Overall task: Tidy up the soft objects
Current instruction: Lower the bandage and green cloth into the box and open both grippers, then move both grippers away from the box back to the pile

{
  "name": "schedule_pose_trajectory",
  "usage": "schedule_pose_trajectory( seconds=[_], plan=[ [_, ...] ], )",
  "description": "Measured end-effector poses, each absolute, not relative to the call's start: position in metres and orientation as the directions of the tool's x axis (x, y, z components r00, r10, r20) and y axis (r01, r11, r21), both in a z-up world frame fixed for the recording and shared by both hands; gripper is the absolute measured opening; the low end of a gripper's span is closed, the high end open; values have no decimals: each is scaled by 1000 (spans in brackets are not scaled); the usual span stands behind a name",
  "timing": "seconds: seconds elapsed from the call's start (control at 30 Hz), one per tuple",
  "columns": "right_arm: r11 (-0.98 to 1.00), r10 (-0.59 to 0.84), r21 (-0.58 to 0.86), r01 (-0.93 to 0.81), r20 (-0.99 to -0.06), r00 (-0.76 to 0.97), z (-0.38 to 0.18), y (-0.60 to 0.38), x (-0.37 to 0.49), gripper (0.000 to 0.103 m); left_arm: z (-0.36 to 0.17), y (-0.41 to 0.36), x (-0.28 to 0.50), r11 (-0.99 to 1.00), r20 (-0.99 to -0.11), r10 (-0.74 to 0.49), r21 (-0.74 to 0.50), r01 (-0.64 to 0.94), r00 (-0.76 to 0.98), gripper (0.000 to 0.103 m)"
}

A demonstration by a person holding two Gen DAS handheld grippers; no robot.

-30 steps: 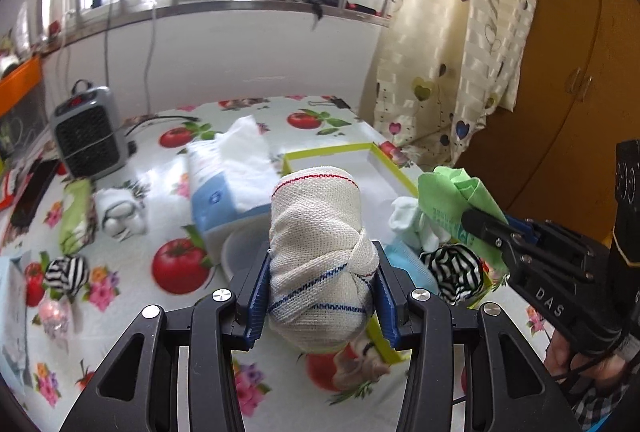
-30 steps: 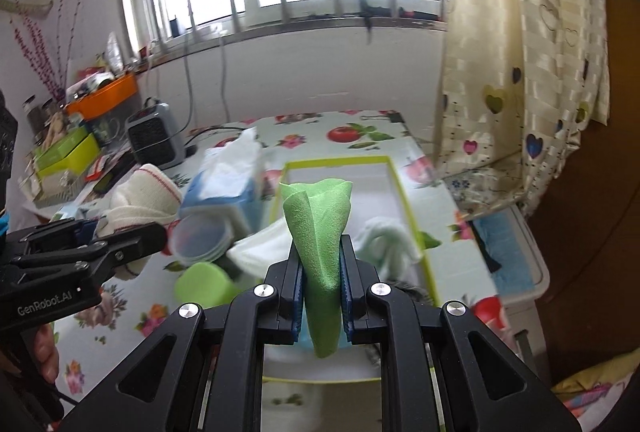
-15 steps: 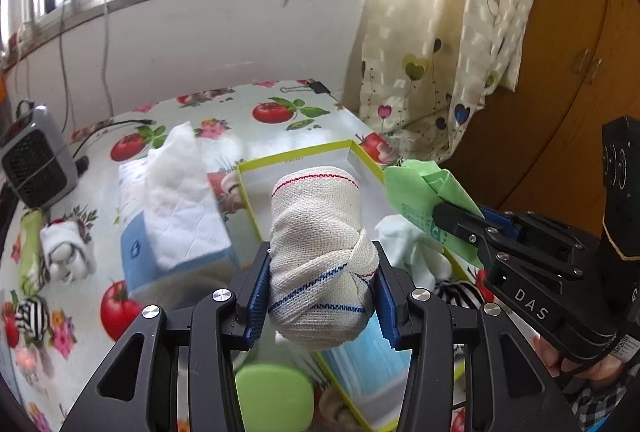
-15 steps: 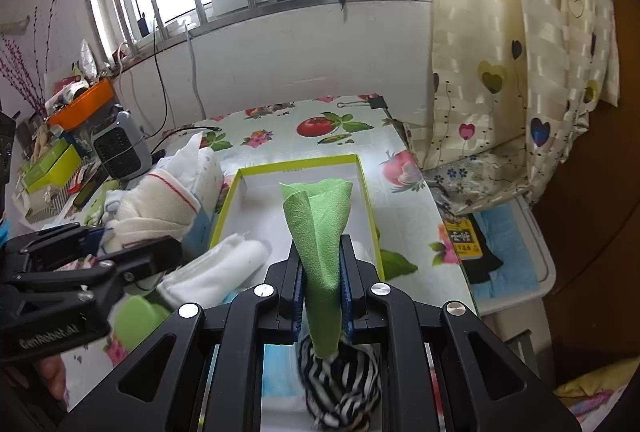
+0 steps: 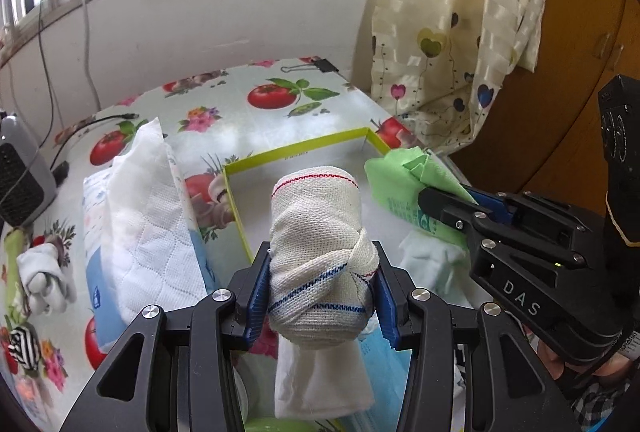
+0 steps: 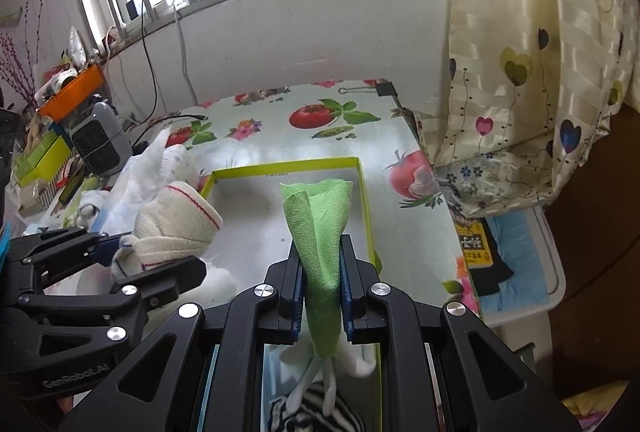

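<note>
My left gripper [image 5: 318, 292] is shut on a knotted cream cloth bundle [image 5: 316, 252] with red and blue stripes, held above the near part of a yellow-rimmed box [image 5: 296, 152]. My right gripper [image 6: 320, 282] is shut on a folded green cloth [image 6: 320, 232], also above the box [image 6: 280, 168]. Each gripper shows in the other's view: the right one with the green cloth [image 5: 404, 188] to the right, the left one with the bundle [image 6: 172, 228] to the left. A white cloth [image 5: 436, 264] and a black-and-white striped sock [image 6: 316, 408] lie in the box.
A tissue pack [image 5: 140, 232] stands left of the box on the fruit-print tablecloth [image 5: 280, 100]. A white rolled sock [image 5: 44, 272] and a grey heater [image 6: 100, 140] are further left. A curtain [image 6: 540, 72] hangs on the right above a bin [image 6: 520, 272].
Both grippers have moved forward and rightward over the box, each still holding its cloth. The box's far end and the table's far edge now look closer.
</note>
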State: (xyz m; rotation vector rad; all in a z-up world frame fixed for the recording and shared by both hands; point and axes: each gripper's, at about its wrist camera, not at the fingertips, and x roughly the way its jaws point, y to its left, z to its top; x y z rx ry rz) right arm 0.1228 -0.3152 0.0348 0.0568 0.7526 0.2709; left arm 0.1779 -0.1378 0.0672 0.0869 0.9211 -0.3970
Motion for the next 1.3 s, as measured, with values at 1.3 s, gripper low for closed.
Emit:
schedule_pose_trajectory(
  seconds=[1.3],
  plan=[
    [972, 234, 169, -163, -648, 725, 43, -331, 84, 47, 59, -137, 149, 902, -818, -369, -201, 381, 441, 57]
  ],
)
